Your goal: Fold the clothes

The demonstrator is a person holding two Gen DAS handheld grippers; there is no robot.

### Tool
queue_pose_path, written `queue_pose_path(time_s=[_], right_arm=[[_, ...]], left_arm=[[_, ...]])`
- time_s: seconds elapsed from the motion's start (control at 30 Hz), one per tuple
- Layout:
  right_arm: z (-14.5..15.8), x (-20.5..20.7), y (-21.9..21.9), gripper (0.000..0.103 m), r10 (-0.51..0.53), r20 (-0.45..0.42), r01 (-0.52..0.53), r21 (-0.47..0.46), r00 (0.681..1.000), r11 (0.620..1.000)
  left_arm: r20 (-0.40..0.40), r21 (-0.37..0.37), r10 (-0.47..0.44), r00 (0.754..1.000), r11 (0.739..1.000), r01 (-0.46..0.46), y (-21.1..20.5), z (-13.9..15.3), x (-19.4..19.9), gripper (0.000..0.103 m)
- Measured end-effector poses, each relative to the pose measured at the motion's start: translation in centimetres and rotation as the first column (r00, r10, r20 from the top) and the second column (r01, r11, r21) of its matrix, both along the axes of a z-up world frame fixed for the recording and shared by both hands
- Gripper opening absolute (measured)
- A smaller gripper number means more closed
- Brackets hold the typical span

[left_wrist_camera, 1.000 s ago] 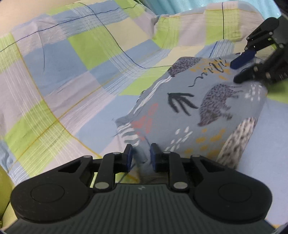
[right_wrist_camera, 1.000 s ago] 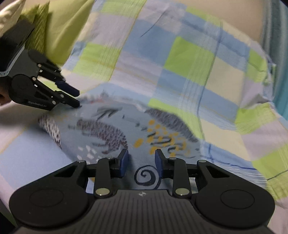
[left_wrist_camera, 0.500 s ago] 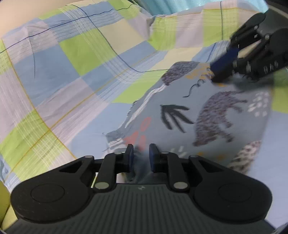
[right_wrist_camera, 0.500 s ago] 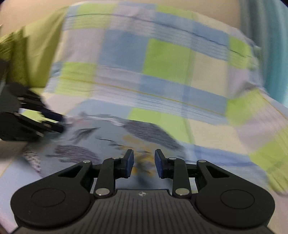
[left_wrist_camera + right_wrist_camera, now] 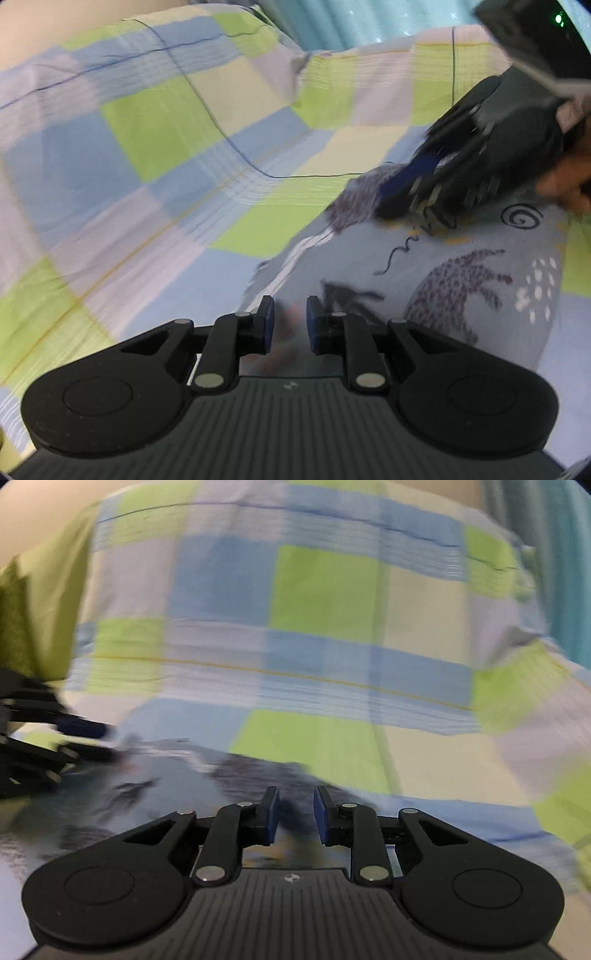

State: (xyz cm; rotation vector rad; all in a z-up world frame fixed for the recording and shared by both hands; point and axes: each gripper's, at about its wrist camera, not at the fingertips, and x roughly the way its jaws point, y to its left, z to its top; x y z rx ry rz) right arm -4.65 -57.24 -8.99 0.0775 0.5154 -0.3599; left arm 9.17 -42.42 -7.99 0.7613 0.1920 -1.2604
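Checked bedsheet [image 5: 155, 147] (teal curtain [image 5: 351, 22] behind)

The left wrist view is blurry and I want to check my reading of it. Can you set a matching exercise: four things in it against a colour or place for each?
Things:
1. grey-blue animal-print garment
2. checked bedsheet
3. curtain
4. right gripper

Descriptions:
A. teal, along the top edge
B. green, blue and lilac squares
C. at the garment's far edge, upper right
D. lower right, printed with a black spiral

Pairs: 1-D, 2-B, 3-A, 4-C
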Motion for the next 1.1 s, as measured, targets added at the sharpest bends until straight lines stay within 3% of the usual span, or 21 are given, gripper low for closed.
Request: queue_pose_path(time_s=[0.07, 0.13, 0.2, 0.4, 0.47, 0.5, 0.53, 0.67, 0.77, 0.9, 0.97, 1.03, 1.1], right_arm=[[-0.7, 1.9, 0.5, 0.024, 0.053, -0.064, -0.052, 0.012, 0.997, 0.999], [-1.4, 3.6, 0.3, 0.016, 0.04, -0.117, -0.043, -0.017, 0.992, 0.999], [-1.3, 4.3, -0.7, 0.007, 0.018, -0.106, -0.019, -0.004, 0.994, 1.0], [-0.9, 4.3, -2.3, 0.003, -0.047, -0.064, 0.048, 0.012, 0.997, 0.999], [-0.8, 3.9, -3.1, 0.006, -0.091, -0.065, 0.092, 0.02, 0.994, 0.996], [-0.8, 3.6, -3.6, 0.014, -0.114, -0.071, 0.115, 0.014, 0.991, 0.993], [-1.0, 3.0, -4.0, 0.016, -0.123, -0.071, 0.125, 0.026, 0.99, 0.992], [-0.9, 0.4, -4.1, 0.016, -0.17, -0.087, 0.17, -0.011, 0.982, 0.985], [-0.1, -1.8, -3.3, 0.016, -0.186, -0.057, 0.186, -0.002, 0.981, 0.982], [1.7, -3.9, -0.2, 0.018, -0.117, 0.013, 0.116, 0.06, 0.993, 0.991], [2.1, -4.5, 2.3, 0.02, -0.061, 0.038, 0.057, 0.098, 0.997, 0.994], [1.9, -4.8, 4.5, 0.02, 0.004, 0.018, -0.006, 0.108, 1.0, 0.994], [0.9, -4.8, 6.6, 0.019, 0.07, -0.058, -0.067, 0.054, 0.996, 0.996]], left_arm=[[0.021, 0.014, 0.027, 0.999, 1.0, -0.028, -1.1, -0.6, 0.5, 0.017], [0.023, 0.007, 0.043, 0.999, 0.999, -0.043, -1.4, -0.9, 1.6, 0.019], [0.025, 0.005, 0.047, 0.999, 0.999, -0.047, -1.6, -1.0, 2.4, 0.023], [-0.029, -0.01, 0.08, 0.996, 0.997, -0.08, -0.1, -1.1, 2.9, 0.024], [-0.024, -0.006, 0.097, 0.995, 0.995, -0.098, 0.4, -1.1, 3.1, 0.024], [-0.009, 0.001, 0.111, 0.994, 0.994, -0.111, 0.3, -0.9, 3.5, 0.024], [0.006, 0.009, 0.125, 0.992, 0.992, -0.125, 0.2, -0.8, 4.0, 0.024], [0.035, 0.022, 0.173, 0.984, 0.985, -0.174, 1.7, 0.3, 4.3, 0.02], [-0.001, 0.004, 0.166, 0.986, 0.986, -0.166, 2.9, 1.1, 3.0, 0.02], [-0.095, -0.017, 0.105, 0.99, 0.994, -0.107, 4.4, 1.3, -0.8, 0.02], [-0.091, -0.016, 0.074, 0.993, 0.997, -0.076, 4.5, 0.9, -2.4, 0.02], [-0.078, 0.006, 0.058, 0.995, 0.998, -0.058, 4.7, 0.2, -3.4, 0.02], [-0.031, 0.013, 0.073, 0.997, 0.997, -0.073, 5.2, -0.4, -3.1, 0.02]])
